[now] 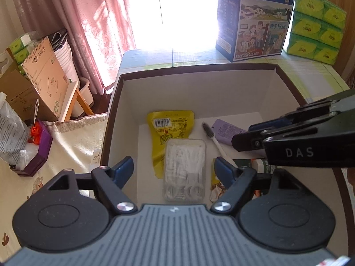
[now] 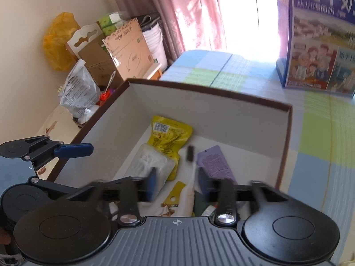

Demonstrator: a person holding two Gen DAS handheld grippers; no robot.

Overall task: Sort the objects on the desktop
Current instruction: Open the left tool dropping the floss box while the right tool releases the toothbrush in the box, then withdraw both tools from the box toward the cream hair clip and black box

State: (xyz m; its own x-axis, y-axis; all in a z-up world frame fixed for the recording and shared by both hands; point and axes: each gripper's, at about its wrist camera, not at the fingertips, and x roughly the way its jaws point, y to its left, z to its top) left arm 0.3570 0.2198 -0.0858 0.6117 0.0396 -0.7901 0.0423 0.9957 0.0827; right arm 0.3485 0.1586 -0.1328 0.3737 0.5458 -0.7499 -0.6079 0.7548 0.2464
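1. Left gripper [image 1: 174, 169], lower centre of its view: jaws apart, empty, poised over the clear plastic case [image 1: 184, 169].
2. Right gripper [image 2: 177, 182], lower centre: jaws apart, straddling the white toothbrush [image 2: 191, 166], not pinching.
3. Centre frame: brown-rimmed box [image 1: 115, 102], collecting sorted items, yellow pouch [image 1: 170, 128] and purple tube [image 1: 228, 130] already inside.

Matt cardboard box [image 1: 199, 93], glossy yellow foil pouch [image 1: 170, 124]
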